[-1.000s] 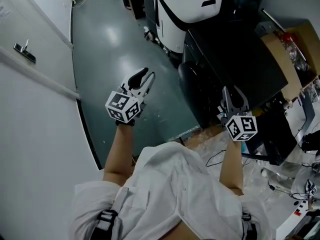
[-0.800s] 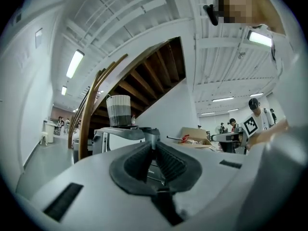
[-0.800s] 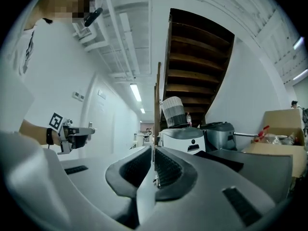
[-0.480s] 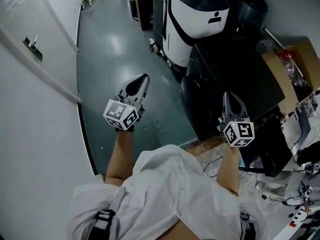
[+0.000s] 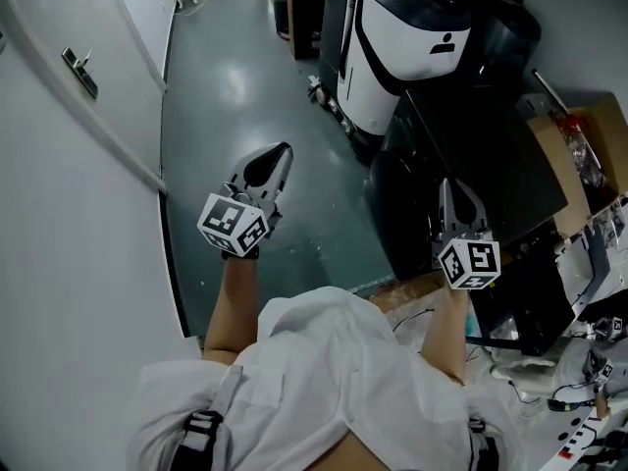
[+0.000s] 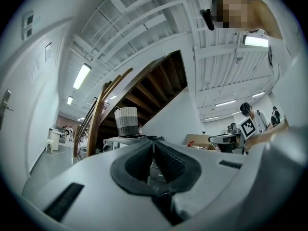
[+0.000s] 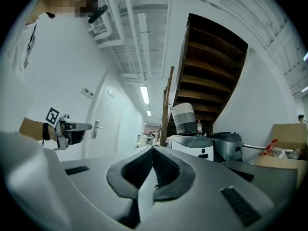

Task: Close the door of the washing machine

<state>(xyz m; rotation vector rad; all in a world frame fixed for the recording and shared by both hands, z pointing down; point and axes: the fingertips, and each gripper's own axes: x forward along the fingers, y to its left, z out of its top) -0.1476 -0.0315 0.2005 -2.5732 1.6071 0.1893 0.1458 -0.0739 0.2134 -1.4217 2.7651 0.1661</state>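
Left gripper [image 5: 283, 151], right gripper [image 5: 447, 184] have closed.

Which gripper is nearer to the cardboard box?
Right. The right gripper is above the dark unit next to the cardboard box; the left gripper is above the floor, further to the left.

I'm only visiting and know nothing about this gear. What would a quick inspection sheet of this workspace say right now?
Surface: glossy grey-green floor.
Job's things: black appliance, possibly the washing machine; door state cannot be told.
Clutter: open cardboard box at right.
Grippers: left gripper shut, empty; right gripper shut, empty.
Cables: loose cables at lower right.
Surroundings: white door, white-and-black machine, wooden staircase.
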